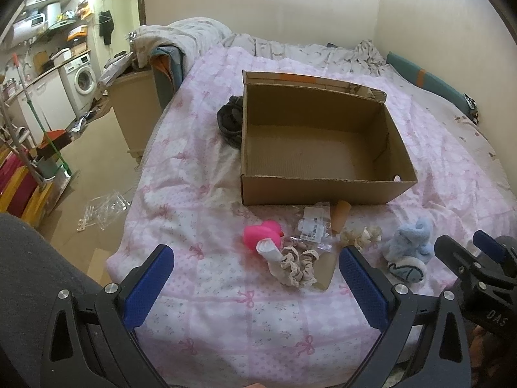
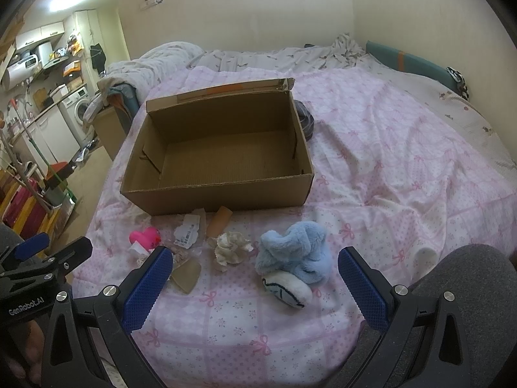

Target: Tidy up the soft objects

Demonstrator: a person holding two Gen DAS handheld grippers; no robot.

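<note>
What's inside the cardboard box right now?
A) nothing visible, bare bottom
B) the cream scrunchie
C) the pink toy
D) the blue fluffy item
A: both wrist views show the cardboard box with a bare corrugated bottom, while the blue fluffy item, pink toy and cream scrunchie lie on the bedspread in front of it.

The bed [image 2: 404, 148] is covered by a pink bow-patterned quilt. Resting directly on it: 1 open cardboard box [image 2: 219, 190], a dark garment [image 1: 230, 119] touching the box, a pink toy [image 1: 260, 232], a beige scrunchie [image 1: 299, 263], a cream scrunchie [image 2: 232, 245] and a blue plush item [image 2: 295, 249].
</note>
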